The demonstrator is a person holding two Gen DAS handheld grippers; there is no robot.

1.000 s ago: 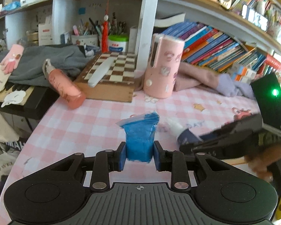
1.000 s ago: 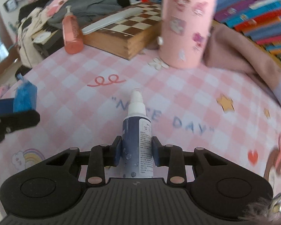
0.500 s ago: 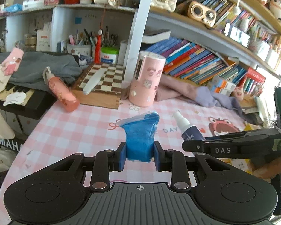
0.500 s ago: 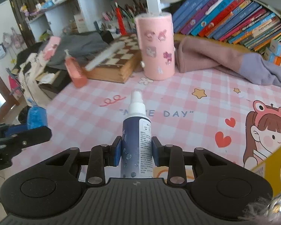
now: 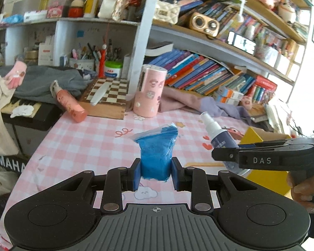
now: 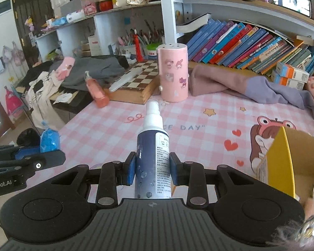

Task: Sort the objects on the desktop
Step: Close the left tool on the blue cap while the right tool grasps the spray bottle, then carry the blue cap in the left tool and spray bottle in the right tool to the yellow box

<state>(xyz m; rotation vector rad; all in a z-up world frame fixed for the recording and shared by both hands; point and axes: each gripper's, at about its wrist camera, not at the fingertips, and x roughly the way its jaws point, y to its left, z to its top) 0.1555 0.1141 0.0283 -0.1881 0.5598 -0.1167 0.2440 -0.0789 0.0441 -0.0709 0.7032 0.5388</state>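
My left gripper (image 5: 155, 174) is shut on a blue plastic packet (image 5: 157, 150), held upright above the pink checked desk mat (image 5: 90, 144). My right gripper (image 6: 150, 170) is shut on a dark blue spray bottle (image 6: 151, 156) with a white nozzle pointing forward. In the left wrist view the right gripper (image 5: 230, 155) comes in from the right with the spray bottle (image 5: 219, 138) in it. In the right wrist view the left gripper (image 6: 41, 156) sits low at the left with the blue packet (image 6: 49, 140). A yellow cardboard box (image 6: 282, 163) stands open at the right.
A tall pink cylinder with stickers (image 6: 173, 73) stands at the back of the mat beside a wooden chessboard (image 6: 136, 83). A pink pump bottle (image 6: 96, 93) leans at the left edge. Crumpled pink and purple cloth (image 6: 251, 85) lies below a row of books (image 6: 240, 46).
Both grippers have pulled back and risen from the mat, each keeping its object. The shelves and the yellow box at the right have come into view.
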